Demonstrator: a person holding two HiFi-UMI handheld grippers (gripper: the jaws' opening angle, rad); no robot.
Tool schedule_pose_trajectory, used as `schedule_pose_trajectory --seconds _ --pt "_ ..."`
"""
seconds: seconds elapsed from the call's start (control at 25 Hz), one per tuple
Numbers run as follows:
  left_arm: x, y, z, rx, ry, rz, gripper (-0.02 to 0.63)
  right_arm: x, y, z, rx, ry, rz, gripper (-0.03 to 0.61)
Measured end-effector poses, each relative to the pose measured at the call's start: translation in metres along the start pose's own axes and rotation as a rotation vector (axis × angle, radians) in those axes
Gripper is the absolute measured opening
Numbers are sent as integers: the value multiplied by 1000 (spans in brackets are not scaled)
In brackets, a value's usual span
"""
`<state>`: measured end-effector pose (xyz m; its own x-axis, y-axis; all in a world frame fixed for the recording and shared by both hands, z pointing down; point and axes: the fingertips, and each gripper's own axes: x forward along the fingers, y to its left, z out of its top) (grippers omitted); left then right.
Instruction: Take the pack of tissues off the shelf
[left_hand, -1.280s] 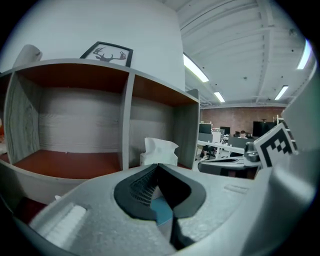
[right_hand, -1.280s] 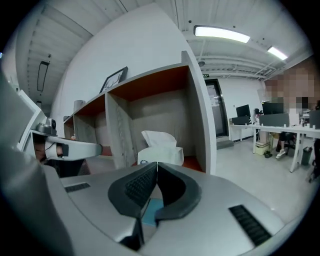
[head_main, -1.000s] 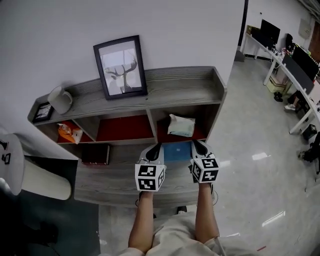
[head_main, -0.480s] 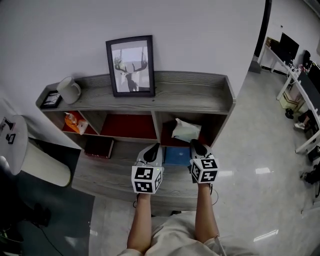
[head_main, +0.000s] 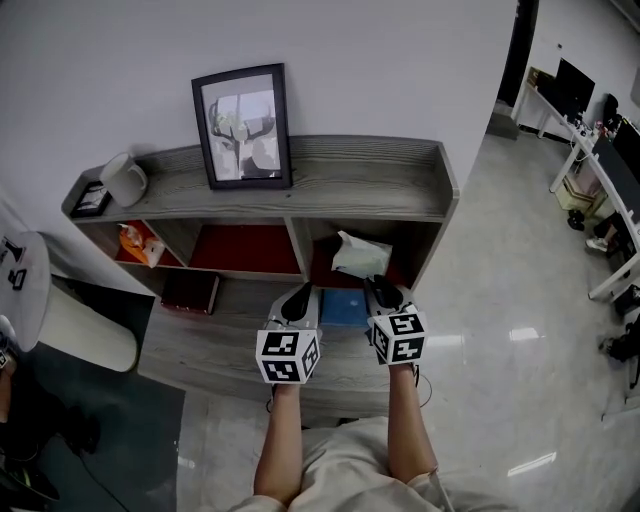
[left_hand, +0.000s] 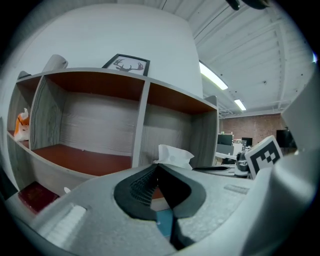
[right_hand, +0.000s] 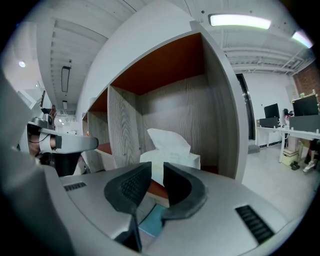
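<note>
The white tissue pack (head_main: 360, 255), one sheet sticking up, sits in the right-hand compartment of the grey wooden shelf (head_main: 420, 205), on its red floor. It shows beyond the jaws in the left gripper view (left_hand: 174, 156) and dead ahead in the right gripper view (right_hand: 170, 150). My left gripper (head_main: 297, 300) hovers over the lower ledge with its jaws shut and empty (left_hand: 157, 167). A little short of the pack, my right gripper (head_main: 378, 293) has its jaws opening, a narrow gap and nothing between them (right_hand: 157, 167).
A framed deer picture (head_main: 240, 125), a white mug (head_main: 125, 180) and a small frame (head_main: 90, 200) stand on the shelf top. An orange packet (head_main: 135, 245) lies in the left compartment. A dark red book (head_main: 190, 292) and a blue book (head_main: 343, 307) lie on the lower ledge. Office desks (head_main: 600, 150) stand far right.
Both grippers have edged forward toward the shelf's right compartment, and the head view has swung slightly. The tissue pack has not moved.
</note>
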<state>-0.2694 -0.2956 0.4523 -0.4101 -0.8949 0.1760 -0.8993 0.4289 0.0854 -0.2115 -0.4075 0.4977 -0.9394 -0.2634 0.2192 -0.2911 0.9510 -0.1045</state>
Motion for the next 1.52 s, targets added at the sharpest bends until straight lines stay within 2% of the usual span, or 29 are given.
schedule_pose_trajectory --seconds 0.12,0.24,0.44,0.56,0.68,0.84,1.04,1.08,1.16,1.24,1.52 --pt "6 -12 -8 46 21 -10 8 2 -6 -4 -12 21 -20 108" --pt "10 -19 -11 45 37 -30 8 2 -14 -2 -10 29 -63 151" --pt "16 -16 -6 82 34 -15 9 6 -31 -1 13 5 -164 274" --pt "20 -14 -6 102 39 -8 8 12 -41 -3 36 -7 -234 279" --pt "24 -13 -1 115 34 -9 8 18 -44 -6 36 -3 -262 301" --pt "29 -9 8 127 23 -1 8 28 -45 -8 26 24 -277 301" --pt "38 -16 7 101 32 -35 8 40 -44 -22 7 119 -242 299" --pt "39 -20 5 104 36 -43 8 40 -43 -24 2 128 -227 284" --pt "41 -23 3 100 40 -54 8 39 -38 -26 -19 134 -189 118" --pt "41 -25 1 89 43 -58 8 37 -33 -24 -44 133 -167 39" --pt "30 -26 -6 79 52 -51 8 26 -36 -21 -49 100 -207 25"
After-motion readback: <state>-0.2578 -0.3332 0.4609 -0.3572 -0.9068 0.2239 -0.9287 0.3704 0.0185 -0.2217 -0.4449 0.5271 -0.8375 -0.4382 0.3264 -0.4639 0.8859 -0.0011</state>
